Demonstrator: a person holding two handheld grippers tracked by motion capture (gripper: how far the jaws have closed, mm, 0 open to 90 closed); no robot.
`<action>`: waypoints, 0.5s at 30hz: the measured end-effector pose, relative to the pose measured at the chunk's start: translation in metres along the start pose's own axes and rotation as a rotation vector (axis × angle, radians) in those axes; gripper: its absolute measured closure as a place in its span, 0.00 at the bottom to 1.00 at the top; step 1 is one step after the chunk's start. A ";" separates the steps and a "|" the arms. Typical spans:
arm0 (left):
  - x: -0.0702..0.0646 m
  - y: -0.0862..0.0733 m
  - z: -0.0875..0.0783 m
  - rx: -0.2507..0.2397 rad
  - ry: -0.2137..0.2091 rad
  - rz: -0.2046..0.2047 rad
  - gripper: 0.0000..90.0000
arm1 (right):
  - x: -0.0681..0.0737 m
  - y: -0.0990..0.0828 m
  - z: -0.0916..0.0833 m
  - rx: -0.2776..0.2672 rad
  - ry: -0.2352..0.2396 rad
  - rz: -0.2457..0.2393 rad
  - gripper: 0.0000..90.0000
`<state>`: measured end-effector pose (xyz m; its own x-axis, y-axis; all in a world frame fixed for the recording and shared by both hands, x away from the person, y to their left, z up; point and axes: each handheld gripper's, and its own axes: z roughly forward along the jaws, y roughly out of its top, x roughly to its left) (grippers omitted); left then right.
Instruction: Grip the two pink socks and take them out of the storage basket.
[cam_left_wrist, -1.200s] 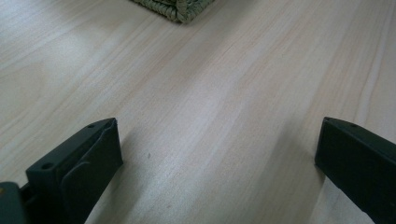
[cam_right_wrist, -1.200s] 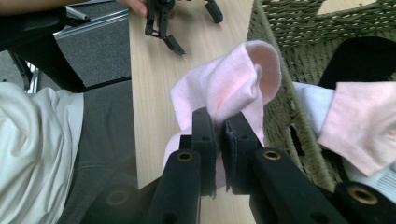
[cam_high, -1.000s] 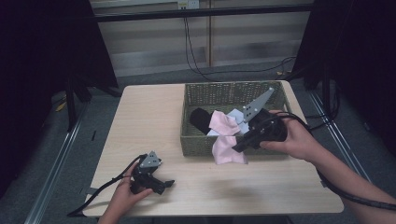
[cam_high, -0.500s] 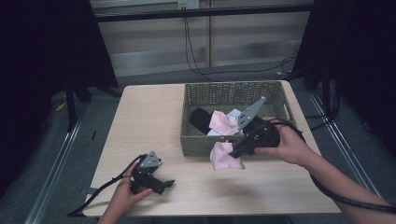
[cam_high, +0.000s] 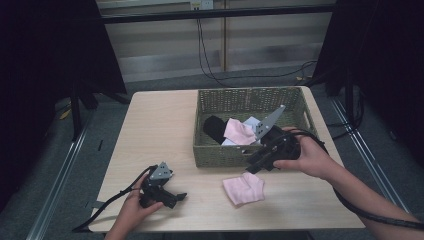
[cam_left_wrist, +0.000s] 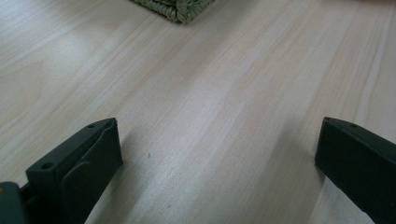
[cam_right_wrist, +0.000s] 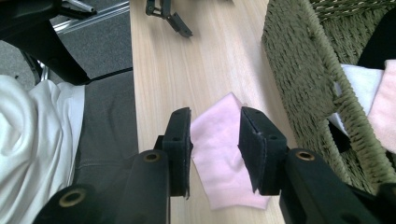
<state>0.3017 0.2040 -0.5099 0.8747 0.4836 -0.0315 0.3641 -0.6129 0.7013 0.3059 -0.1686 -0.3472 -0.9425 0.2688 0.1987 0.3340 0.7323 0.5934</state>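
Here my right gripper (cam_high: 252, 167) hangs just above the wooden table (cam_high: 160, 130), its jaws parted with nothing between them; in the right gripper view the gap (cam_right_wrist: 215, 154) frames a pink cloth (cam_right_wrist: 222, 154) lying flat on the wood below. From the high view that cloth (cam_high: 243, 189) sits just beyond my jaw tips, toward my side of the table, apart from them (no contact that I can see). My right hand (cam_high: 305, 157) wraps the gripper's body, and its grey plate (cam_high: 267, 121) tilts up over the woven basket (cam_high: 220, 155), which stands right beside the gripper on its far side. In the right gripper view the basket wall (cam_right_wrist: 303, 60) rises close by the jaw at the view's right.

Inside the basket, past my right gripper, lie a second pink cloth (cam_high: 237, 131), a black cloth (cam_high: 215, 127) and a white cloth (cam_high: 250, 122), bunched together; I cannot tell how they overlap.

My left gripper (cam_high: 175, 197) rests low at the near left part of the table, held in my left hand (cam_high: 131, 212), well apart from the pink cloth. Its jaws stand wide apart, and between them in the left gripper view (cam_left_wrist: 219, 154) is bare wood, with a corner of the basket (cam_left_wrist: 180, 9) ahead. Its cable (cam_high: 107, 205) trails off the table edge behind it.
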 end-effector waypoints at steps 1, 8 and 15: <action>0.000 0.000 0.000 0.002 0.001 0.000 0.00 | -0.001 0.000 0.000 -0.002 -0.006 0.002 0.69; 0.000 0.000 0.000 0.001 0.001 0.000 0.00 | -0.008 0.002 -0.002 -0.001 -0.030 0.018 0.62; 0.000 0.000 0.000 -0.001 0.001 -0.001 0.00 | -0.027 0.005 -0.006 -0.002 -0.085 0.048 0.58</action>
<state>0.3016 0.2040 -0.5100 0.8740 0.4849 -0.0308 0.3643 -0.6121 0.7018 0.3324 -0.1762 -0.3448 -0.9207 0.3558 0.1605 0.3788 0.7158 0.5866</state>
